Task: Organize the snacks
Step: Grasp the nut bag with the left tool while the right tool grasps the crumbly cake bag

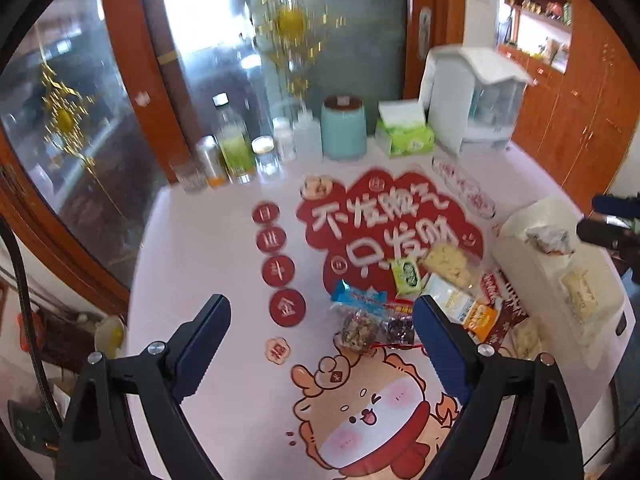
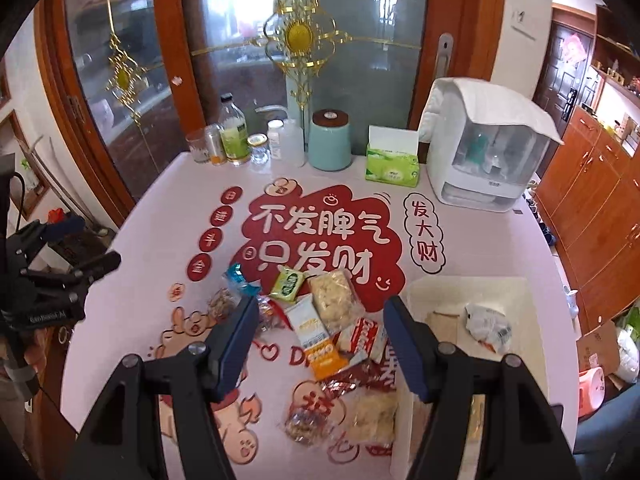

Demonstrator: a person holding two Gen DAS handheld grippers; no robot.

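A heap of snack packets lies mid-table on the printed cloth: a green packet (image 2: 286, 284), a pale cracker pack (image 2: 334, 300), a white-and-orange packet (image 2: 316, 336) and a nut bag (image 1: 358, 330). A cream bin (image 2: 524, 292) at the right holds a crumpled wrapper (image 2: 488, 324). My left gripper (image 1: 320, 320) hovers open above the heap's left side, with nothing between its fingers. Over the heap beside the bin, my right gripper (image 2: 320, 320) stands partly open and empty. Each gripper shows at the edge of the other's view: left gripper (image 2: 94, 240), right gripper (image 1: 588, 216).
Along the back edge stand glasses and bottles (image 2: 234, 136), a teal canister (image 2: 330, 142), a green tissue box (image 2: 392, 164) and a white appliance (image 2: 488, 144). Glass doors rise behind them. Wooden cabinets (image 2: 592, 200) lie to the right, past the table's edge.
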